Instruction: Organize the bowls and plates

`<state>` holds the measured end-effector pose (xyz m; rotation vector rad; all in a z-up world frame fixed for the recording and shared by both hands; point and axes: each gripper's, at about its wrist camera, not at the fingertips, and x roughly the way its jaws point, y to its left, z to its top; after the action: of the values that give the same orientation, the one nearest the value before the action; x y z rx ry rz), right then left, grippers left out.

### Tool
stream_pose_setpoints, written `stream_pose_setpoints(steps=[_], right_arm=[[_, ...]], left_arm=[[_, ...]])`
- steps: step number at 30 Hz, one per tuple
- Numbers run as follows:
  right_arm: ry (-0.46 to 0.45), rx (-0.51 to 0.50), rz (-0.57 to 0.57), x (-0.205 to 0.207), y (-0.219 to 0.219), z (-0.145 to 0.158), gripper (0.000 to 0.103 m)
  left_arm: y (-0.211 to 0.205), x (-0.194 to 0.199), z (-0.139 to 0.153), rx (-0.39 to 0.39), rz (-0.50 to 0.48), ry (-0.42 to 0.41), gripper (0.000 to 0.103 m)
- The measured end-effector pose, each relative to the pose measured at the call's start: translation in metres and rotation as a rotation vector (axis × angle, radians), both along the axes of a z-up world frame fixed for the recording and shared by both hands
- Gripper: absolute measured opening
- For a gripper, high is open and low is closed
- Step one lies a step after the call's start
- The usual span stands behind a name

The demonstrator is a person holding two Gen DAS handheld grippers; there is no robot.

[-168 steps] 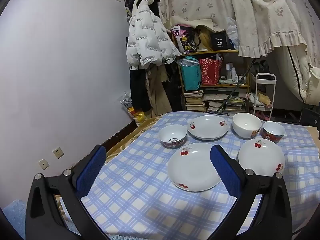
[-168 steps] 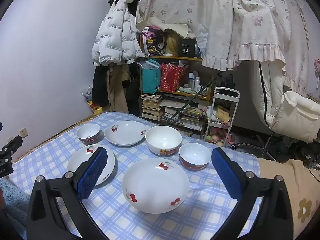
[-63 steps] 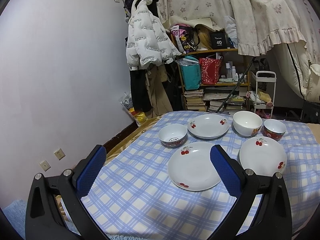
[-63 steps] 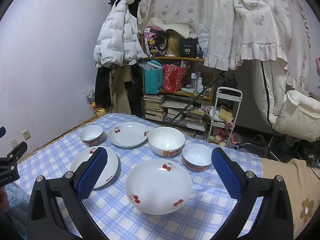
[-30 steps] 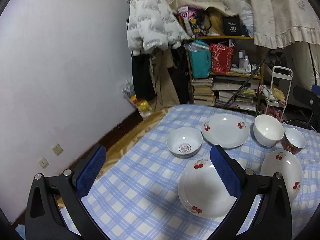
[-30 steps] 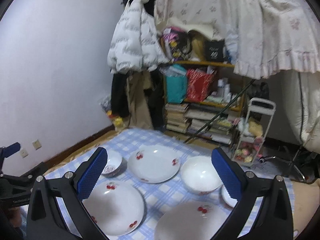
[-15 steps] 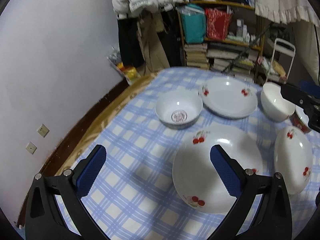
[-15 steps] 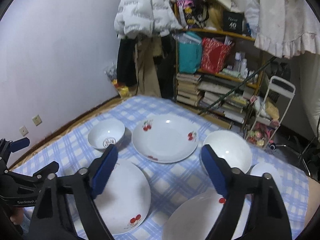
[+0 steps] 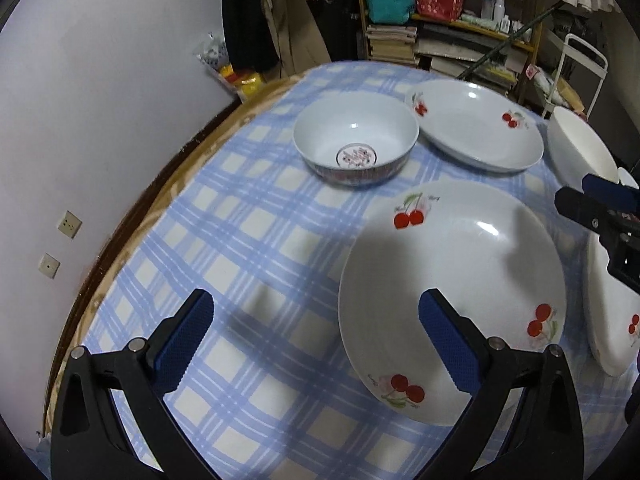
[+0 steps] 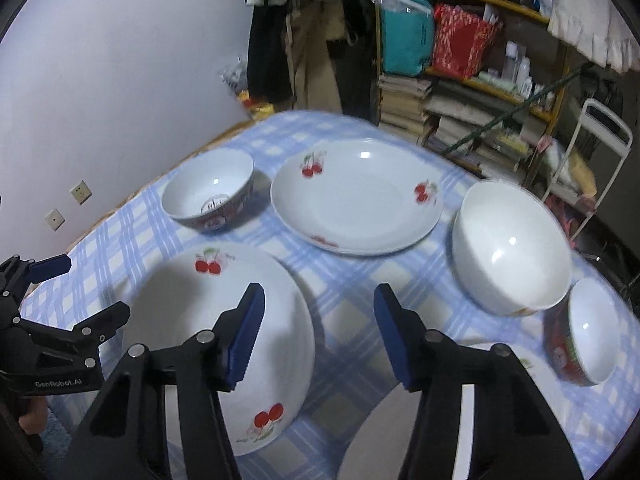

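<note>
On the blue checked cloth [image 9: 256,240] lie three white cherry plates: one near [image 9: 452,280] [image 10: 216,320], one far [image 9: 476,128] [image 10: 356,196], and one at the right [image 9: 612,320]. A patterned bowl [image 9: 356,140] [image 10: 208,192], a big white bowl [image 10: 512,248] and a small red bowl [image 10: 588,332] stand around them. My left gripper [image 9: 316,332] is open above the near plate's left rim. My right gripper [image 10: 320,332] hangs over the cloth by that plate's right rim, its jaws closing with nothing between them.
A white wall with sockets [image 9: 68,224] runs along the table's left side. Behind the table stand a cluttered bookshelf [image 10: 460,92], hanging coats [image 10: 304,32] and a white trolley [image 10: 600,140]. In the left wrist view a right gripper finger [image 9: 608,194] reaches in from the right edge.
Both grippers have sunk toward the table and tipped downward, so the dishes fill more of each view. The right gripper's jaws have narrowed from wide open.
</note>
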<state>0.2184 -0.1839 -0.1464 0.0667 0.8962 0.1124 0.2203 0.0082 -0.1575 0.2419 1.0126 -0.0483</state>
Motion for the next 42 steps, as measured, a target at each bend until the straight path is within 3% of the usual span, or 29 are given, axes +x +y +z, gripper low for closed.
stream_pose_setpoints(steps=[3,9,12,17,19,22,24,31,42], right_arm=[[0.035,0.003,0.004,0.004,0.002,-0.012,0.052],[0.068,0.021,0.013,0.006,0.003,-0.024,0.051],[0.079,0.023,0.025,0.007,0.004,-0.027,0.043],[0.1,0.054,0.044,0.007,0.005,-0.033,0.036],[0.11,0.059,0.055,0.008,0.007,-0.035,0.027],[0.125,0.036,0.05,0.009,0.009,-0.037,0.008],[0.127,0.024,0.039,0.009,0.008,-0.037,0.007],[0.139,0.059,0.037,0.01,0.004,-0.04,0.007],[0.153,0.034,0.036,0.004,0.004,-0.035,0.007]], left_arm=[[0.001,0.003,-0.01,-0.001,0.001,0.027,0.101],[0.004,0.008,-0.029,-0.024,0.006,0.11,0.101],[0.005,0.009,-0.034,-0.036,0.009,0.128,0.098],[0.008,0.009,-0.043,-0.093,0.01,0.174,0.074],[0.008,0.01,-0.047,-0.129,0.001,0.199,0.047],[0.007,0.011,-0.052,-0.171,-0.011,0.234,0.033],[0.007,0.011,-0.052,-0.196,-0.013,0.234,0.025],[0.014,0.019,-0.055,-0.278,0.041,0.255,0.022],[0.01,0.018,-0.047,-0.266,0.014,0.25,0.021]])
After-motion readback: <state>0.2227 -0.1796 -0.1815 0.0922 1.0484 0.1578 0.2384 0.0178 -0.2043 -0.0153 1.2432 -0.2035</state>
